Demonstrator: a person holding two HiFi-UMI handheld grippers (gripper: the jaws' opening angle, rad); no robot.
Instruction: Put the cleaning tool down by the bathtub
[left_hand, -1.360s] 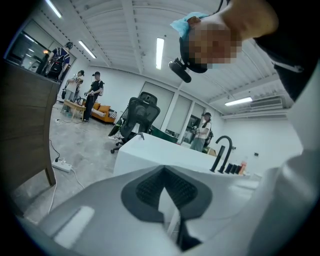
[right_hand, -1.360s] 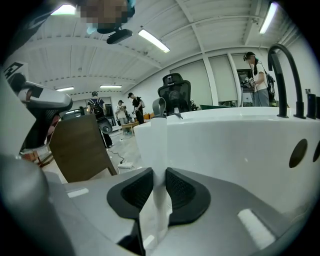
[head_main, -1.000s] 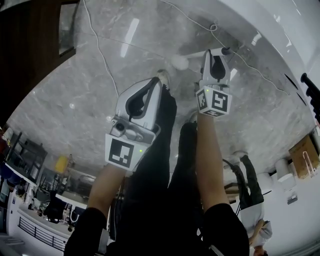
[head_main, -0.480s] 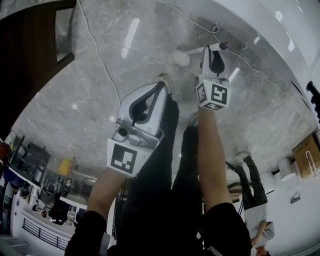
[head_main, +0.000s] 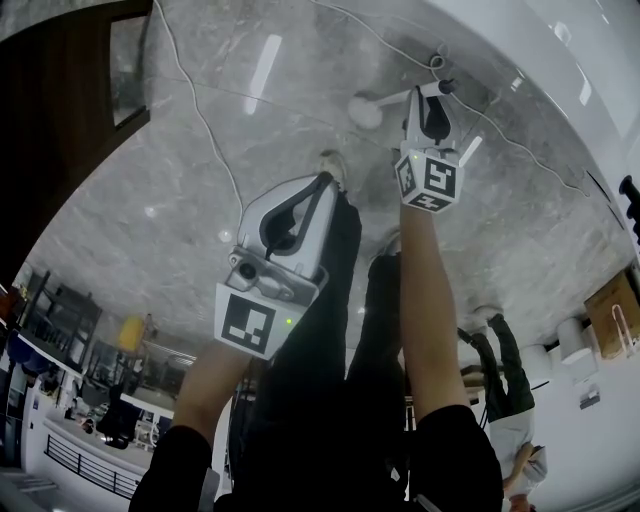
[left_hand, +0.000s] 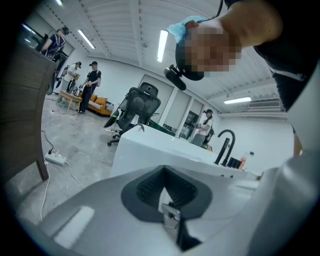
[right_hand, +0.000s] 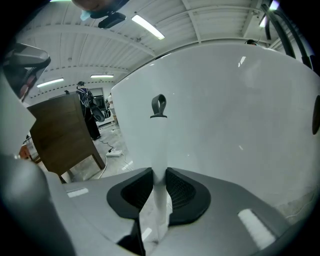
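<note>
Floor (head_main: 200, 150): grey marble, across most of the head view.

Bathtub (head_main: 540, 55): white, curved wall along the upper right of the head view, cut off by the frame edge. Fills most of the right gripper view. Far rim with black tap (left_hand: 225, 146) in the left gripper view.

Cabinet (right_hand: 60, 130): dark wood, well apart from the tub, partly cut off.

Arms: both bare forearms stretched forward and down from dark sleeves, over dark trousers (head_main: 330, 350). Right arm reaching further, toward the tub wall. Left arm lower in the head view, angled slightly inward.

Left gripper (head_main: 318, 185): grey shell, pointing forward and a little down. Fingers (left_hand: 145, 187) pressed together at the tips, nothing between them.

Right gripper (head_main: 428, 95): tilted down more steeply, near the tub wall. Fingers (right_hand: 180, 192) pinching the white handle.

Cleaning tool (head_main: 365, 112): held in the right gripper just beside the bathtub. Pale round head to the left, dark hanging loop (right_hand: 159, 107) at the other end. Mid-handle hidden behind the gripper in the head view. Head blurred, material unclear. Contact with the floor not discernible.

Marker cubes (head_main: 430, 180): black-and-white square patterns only; left one (head_main: 250, 320) partly turned away.

Cable (head_main: 190, 90): thin, white, trailing over the floor.
</note>
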